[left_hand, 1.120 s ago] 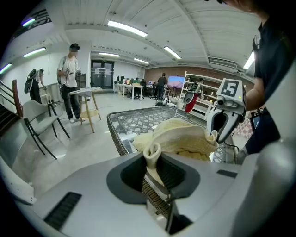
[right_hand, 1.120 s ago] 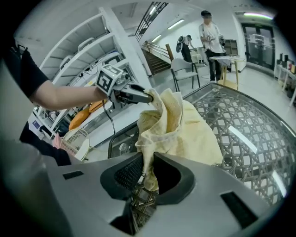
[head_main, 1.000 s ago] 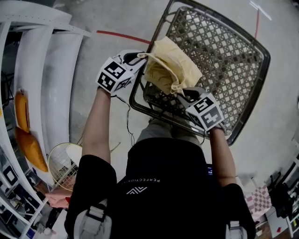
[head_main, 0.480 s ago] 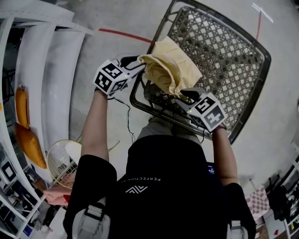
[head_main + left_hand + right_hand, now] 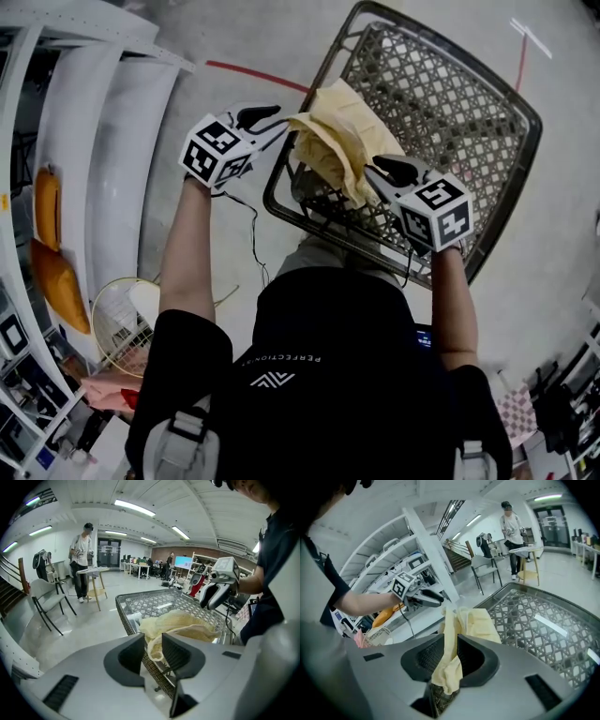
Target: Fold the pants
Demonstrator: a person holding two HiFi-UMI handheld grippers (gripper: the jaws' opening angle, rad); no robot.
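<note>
Pale yellow pants (image 5: 342, 131) hang bunched over the near left corner of a woven lattice table (image 5: 469, 103). My left gripper (image 5: 281, 120) is shut on a hem at the pants' left end; in the left gripper view the hem (image 5: 154, 646) fills the gap between the jaws (image 5: 153, 641). My right gripper (image 5: 373, 171) is shut on the pants' near end, and a fold of cloth (image 5: 449, 667) hangs down through its jaws (image 5: 451, 651). Both grippers' jaws have just been closing with cloth between them. The pants (image 5: 476, 620) sag between the two grips.
White curved shelving (image 5: 94, 141) with orange items (image 5: 47, 216) stands at the left, a round wire frame (image 5: 122, 323) below it. A red floor line (image 5: 253, 75) runs behind the table. Far off stand a person (image 5: 83, 559), a small table and a chair (image 5: 47, 599).
Both grippers have risen and drawn apart, the right one more, up and to the right. The pants are stretched further between them and sit higher over the table corner.
</note>
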